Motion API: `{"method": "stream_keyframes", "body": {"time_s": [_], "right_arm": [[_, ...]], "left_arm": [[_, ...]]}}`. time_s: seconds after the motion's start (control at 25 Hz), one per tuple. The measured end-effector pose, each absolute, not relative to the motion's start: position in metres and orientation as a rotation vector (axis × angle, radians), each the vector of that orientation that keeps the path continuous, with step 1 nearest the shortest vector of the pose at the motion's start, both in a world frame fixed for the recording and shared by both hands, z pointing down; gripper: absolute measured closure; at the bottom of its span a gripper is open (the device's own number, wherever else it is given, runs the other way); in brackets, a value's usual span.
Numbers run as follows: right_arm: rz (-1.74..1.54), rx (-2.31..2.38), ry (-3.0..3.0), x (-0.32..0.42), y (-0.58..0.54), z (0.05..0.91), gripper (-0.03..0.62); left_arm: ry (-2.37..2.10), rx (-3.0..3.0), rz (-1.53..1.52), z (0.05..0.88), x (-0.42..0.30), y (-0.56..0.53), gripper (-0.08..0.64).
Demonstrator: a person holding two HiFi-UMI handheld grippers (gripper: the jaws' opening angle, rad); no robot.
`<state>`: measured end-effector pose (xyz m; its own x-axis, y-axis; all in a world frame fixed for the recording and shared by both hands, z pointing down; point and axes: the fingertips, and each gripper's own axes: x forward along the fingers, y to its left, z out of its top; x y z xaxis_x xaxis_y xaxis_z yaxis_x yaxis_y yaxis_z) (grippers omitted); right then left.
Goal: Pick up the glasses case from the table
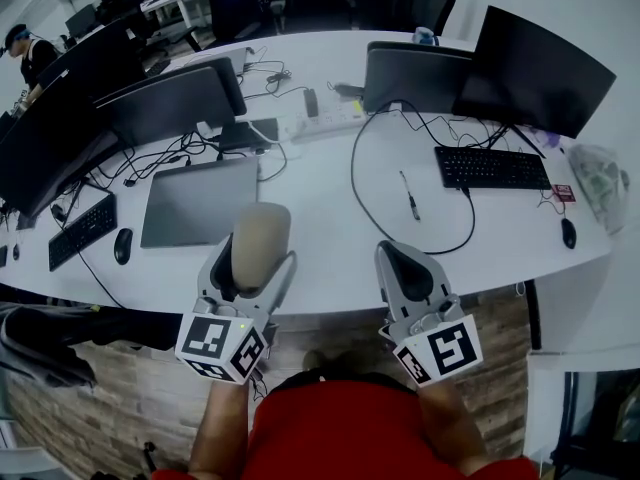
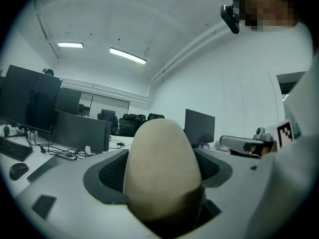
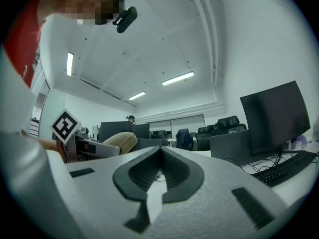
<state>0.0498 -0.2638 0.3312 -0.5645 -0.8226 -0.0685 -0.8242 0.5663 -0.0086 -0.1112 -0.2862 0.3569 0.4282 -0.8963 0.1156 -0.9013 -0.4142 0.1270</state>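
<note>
A beige oval glasses case (image 1: 260,244) is clamped between the jaws of my left gripper (image 1: 251,258), held up off the white table (image 1: 330,228) near its front edge. It fills the left gripper view as a rounded beige shape (image 2: 162,171) between the dark pads, pointing up toward the ceiling. My right gripper (image 1: 405,268) is to the right of it, at about the same height, shut with nothing between its pads. From the right gripper view the case (image 3: 119,142) shows at the left in the other gripper, and the right gripper (image 3: 159,171) points up into the room.
On the table lie a closed grey laptop (image 1: 198,200), a black keyboard (image 1: 492,167), a pen (image 1: 409,195), a mouse (image 1: 123,245), a power strip (image 1: 325,120) and looping cables. Dark monitors (image 1: 535,68) stand at the back. A person (image 1: 28,53) is at the far left.
</note>
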Motion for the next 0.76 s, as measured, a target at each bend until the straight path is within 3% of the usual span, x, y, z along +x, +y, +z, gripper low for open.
{"method": "stream_keyframes", "body": {"time_s": [0.76], "right_arm": [[0.057,-1.413,2.751,0.037,-0.254,0.329,0.589]], "left_arm": [[-1.568,2.525,0.053,0.357,-0.110,-0.279,0.176]]}}
